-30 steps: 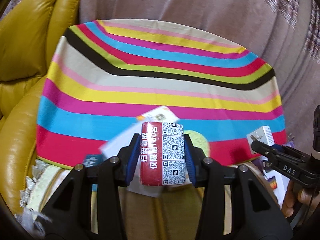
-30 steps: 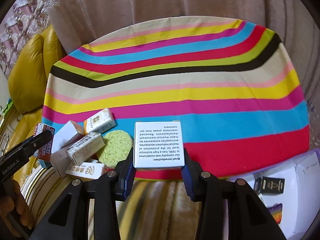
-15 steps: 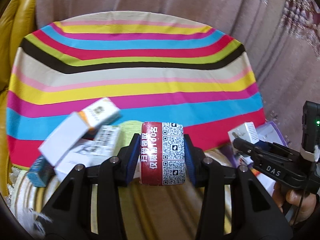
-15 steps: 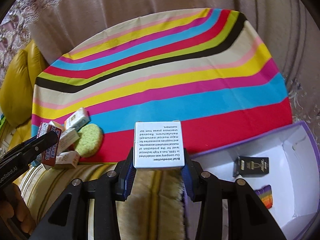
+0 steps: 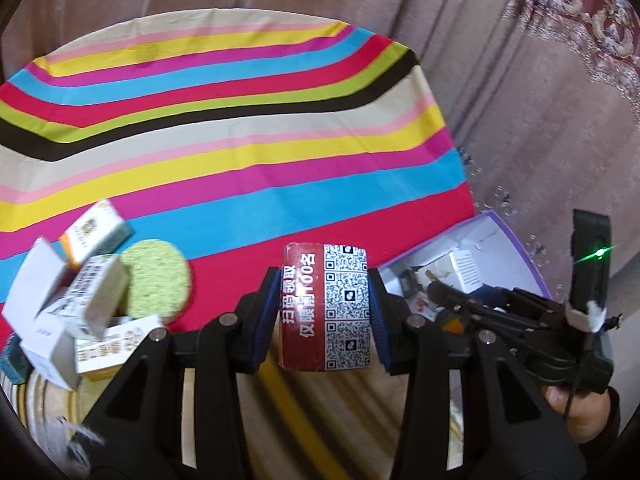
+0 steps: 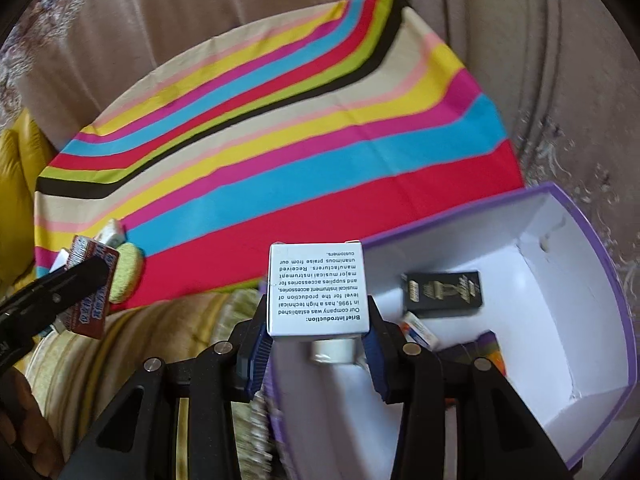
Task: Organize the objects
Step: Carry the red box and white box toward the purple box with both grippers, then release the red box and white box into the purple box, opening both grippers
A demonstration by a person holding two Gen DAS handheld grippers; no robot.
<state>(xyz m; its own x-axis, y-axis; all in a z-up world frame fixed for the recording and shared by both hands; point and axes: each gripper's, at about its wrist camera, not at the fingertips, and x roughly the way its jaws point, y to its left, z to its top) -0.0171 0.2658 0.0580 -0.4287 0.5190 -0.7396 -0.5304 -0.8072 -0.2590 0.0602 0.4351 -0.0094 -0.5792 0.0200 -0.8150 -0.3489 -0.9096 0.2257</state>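
Note:
My left gripper [image 5: 323,308] is shut on a red box with a QR code [image 5: 325,306], held above the near edge of the striped table [image 5: 240,152]. My right gripper [image 6: 318,322] is shut on a white box with printed text [image 6: 317,289], held over the left rim of the purple-edged white box [image 6: 560,288]. Seen from the left wrist, the right gripper [image 5: 448,292] hangs over that open box [image 5: 496,236] with the white box [image 5: 464,270]. Seen from the right wrist, the left gripper [image 6: 86,276] carries the red box [image 6: 94,296] at the far left.
A pile of small cartons [image 5: 72,296] and a round green sponge [image 5: 158,284] lie at the table's near left. Inside the open box lie a black carton [image 6: 442,293] and other small items. A yellow sofa [image 6: 16,184] stands left, a curtain behind.
Both grippers have swung to the right with their boxes. The right one now hangs over the open box's left rim, and the carton pile has slid to the left in the left wrist view.

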